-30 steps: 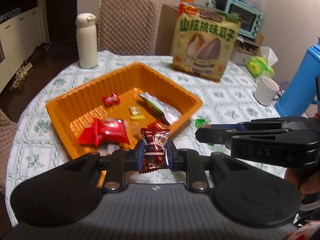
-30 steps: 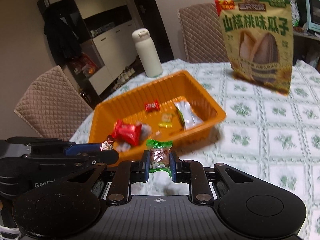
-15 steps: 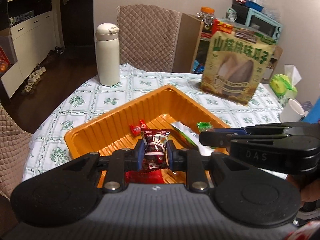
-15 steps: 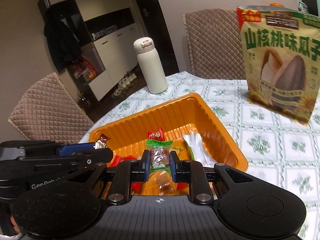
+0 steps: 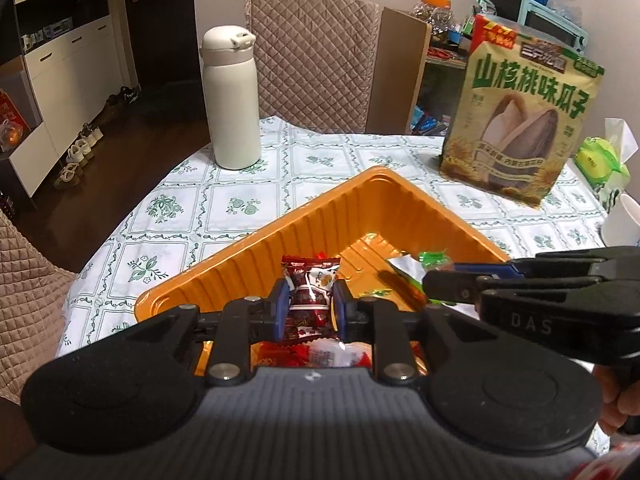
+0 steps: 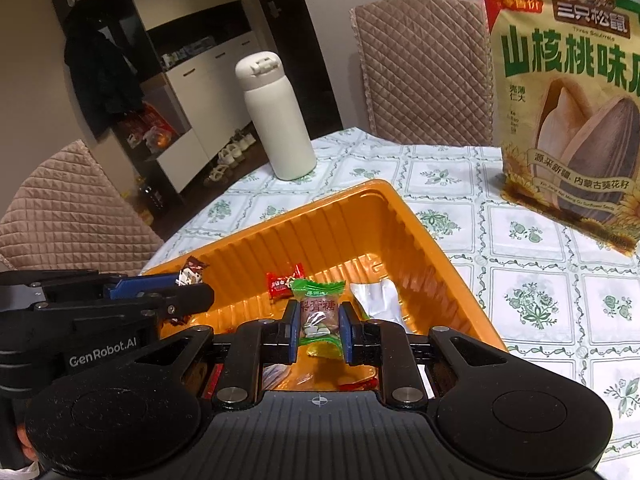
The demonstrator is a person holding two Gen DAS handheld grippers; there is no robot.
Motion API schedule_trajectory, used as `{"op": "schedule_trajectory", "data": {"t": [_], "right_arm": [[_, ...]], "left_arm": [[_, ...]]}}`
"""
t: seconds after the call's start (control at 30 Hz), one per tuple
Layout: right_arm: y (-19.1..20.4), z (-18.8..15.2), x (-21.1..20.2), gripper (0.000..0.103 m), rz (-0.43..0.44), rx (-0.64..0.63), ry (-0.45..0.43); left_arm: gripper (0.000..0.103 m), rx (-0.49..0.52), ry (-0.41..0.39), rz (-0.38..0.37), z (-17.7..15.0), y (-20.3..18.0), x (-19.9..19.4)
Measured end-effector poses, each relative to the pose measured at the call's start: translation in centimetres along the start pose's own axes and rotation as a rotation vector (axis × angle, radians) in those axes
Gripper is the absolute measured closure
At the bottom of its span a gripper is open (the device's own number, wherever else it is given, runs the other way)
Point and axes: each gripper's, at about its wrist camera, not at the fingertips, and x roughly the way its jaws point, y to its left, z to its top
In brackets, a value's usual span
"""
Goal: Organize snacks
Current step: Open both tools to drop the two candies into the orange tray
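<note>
Both of your grippers sit over the near end of the orange tray (image 5: 256, 236), side by side and close together, so there's barely any gap between them. The tray lies cornerwise to you, its far corner pointing away toward the sunflower seed bag (image 5: 520, 112). Its ribbed walls rise on the left and right, and the far half of the floor is mostly bare. Outside the rim the checked tablecloth (image 5: 224, 208) is open out to the white bottle (image 5: 230, 100) at the far left.

Your left gripper (image 5: 308, 304) is clamped on a dark red candy (image 5: 310, 292), a glossy wrapper with white print and crimped ends. It stands upright between the blue pads, long axis pointing away from you, top end poking out past the fingertips.

Your right gripper (image 6: 320, 328) is pinched tight on a green-ended candy (image 6: 318, 312) with a brownish middle, also standing lengthwise along the fingers.

On the tray floor lie a small red candy (image 6: 282, 282) and a silver packet (image 6: 378, 300).
</note>
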Motion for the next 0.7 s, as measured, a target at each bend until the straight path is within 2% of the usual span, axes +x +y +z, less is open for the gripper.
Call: {"op": "schedule_trajectory", "data": {"t": [0.37,0.7], "right_arm": [[0.0,0.0,0.9,0.082,-0.005,0.016,0.008],[0.4,0.2,0.9,0.082,0.01,0.009,0.003]], "left_arm": [[0.081,-0.023,0.036,0.011,-0.2,1.5,1.6],[0.077,-0.062,0.038,0.007,-1.1,2.7,0.4]]}}
